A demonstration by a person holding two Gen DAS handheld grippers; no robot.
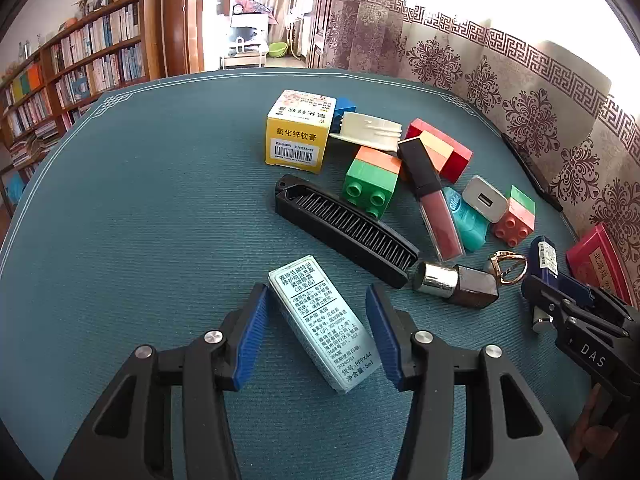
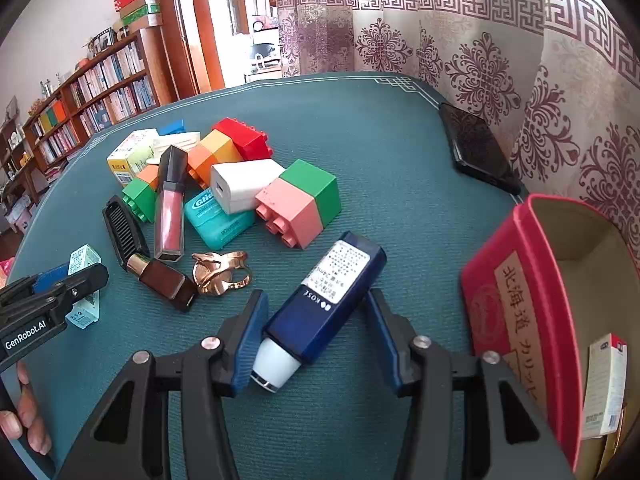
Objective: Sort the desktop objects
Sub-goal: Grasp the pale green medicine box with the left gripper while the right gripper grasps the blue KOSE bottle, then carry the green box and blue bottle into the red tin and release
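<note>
A pale blue printed carton (image 1: 320, 320) lies slantwise on the teal mat between the blue pads of my left gripper (image 1: 316, 288). The left pad meets its far left corner and the right pad its near right edge, so the jaws are shut on it. In the right wrist view a dark blue tube with a white cap (image 2: 324, 304) lies slantwise inside my right gripper (image 2: 316, 294). One pad presses the cap, the other the blue body. Each gripper shows in the other's view: the right gripper (image 1: 560, 296) at right, the left gripper (image 2: 68, 284) at left.
Behind the grippers lie a black comb (image 1: 344, 228), toy bricks (image 2: 300, 208), a lip gloss (image 2: 170, 208), a teal floss case (image 2: 218, 220), a white charger (image 2: 244, 184), a gold ring (image 2: 220, 272), a brown lipstick (image 2: 164, 280) and a yellow carton (image 1: 296, 136). A red open box (image 2: 516, 320) stands at right, a black phone (image 2: 476, 152) beyond it.
</note>
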